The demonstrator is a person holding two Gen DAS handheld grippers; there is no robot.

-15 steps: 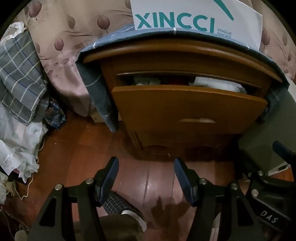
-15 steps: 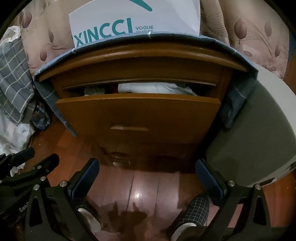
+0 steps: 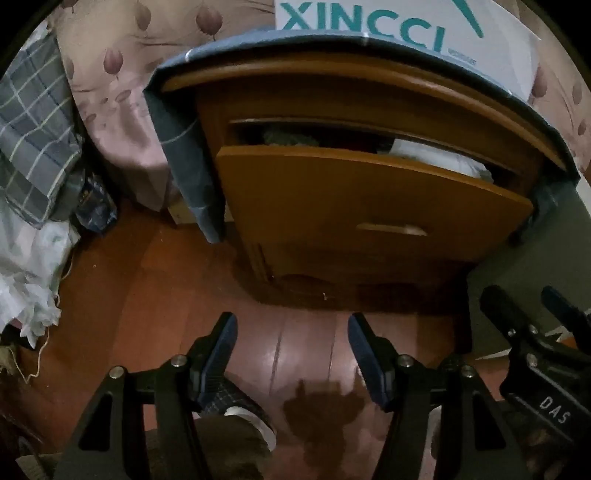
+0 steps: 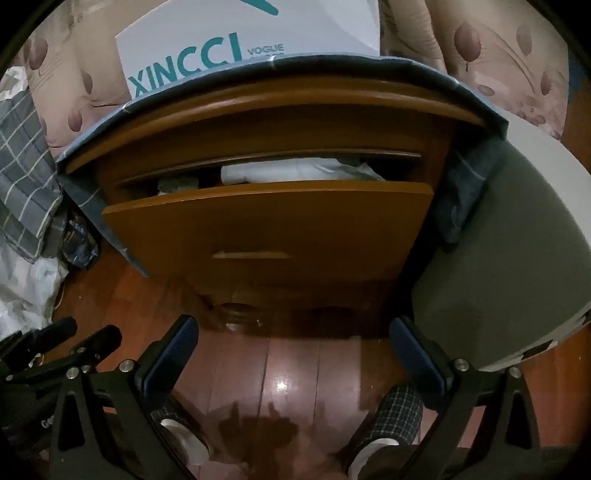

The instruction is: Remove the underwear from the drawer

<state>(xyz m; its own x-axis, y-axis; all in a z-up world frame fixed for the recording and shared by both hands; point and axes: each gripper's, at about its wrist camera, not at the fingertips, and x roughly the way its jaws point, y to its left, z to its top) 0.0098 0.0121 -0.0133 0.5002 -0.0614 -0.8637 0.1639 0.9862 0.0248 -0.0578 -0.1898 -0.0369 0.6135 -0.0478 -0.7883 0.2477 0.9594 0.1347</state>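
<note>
The wooden nightstand's drawer (image 3: 369, 206) (image 4: 273, 225) stands pulled out a little. Through the gap at its top I see folded white cloth (image 3: 436, 155) (image 4: 295, 171) on the right and a darker bundle (image 3: 288, 138) (image 4: 177, 183) on the left. Which piece is underwear I cannot tell. My left gripper (image 3: 291, 332) hovers over the floor in front of the drawer, open with nothing between its fingers. My right gripper (image 4: 293, 328) is beside it, open wide and empty too. Neither one touches the drawer.
A white XINCCI shoe box (image 3: 388, 22) (image 4: 251, 40) lies on a blue cloth (image 3: 177, 122) draped over the nightstand. A grey and white rounded object (image 4: 498, 258) stands at its right. Plaid fabric and bags (image 3: 33, 147) are piled at left. The person's slippered feet (image 4: 391, 424) rest on the wood floor.
The left view has rolled, so the nightstand now leans and sits a little further right. The right view is almost the same. Both grippers' openings and the drawer look unchanged.
</note>
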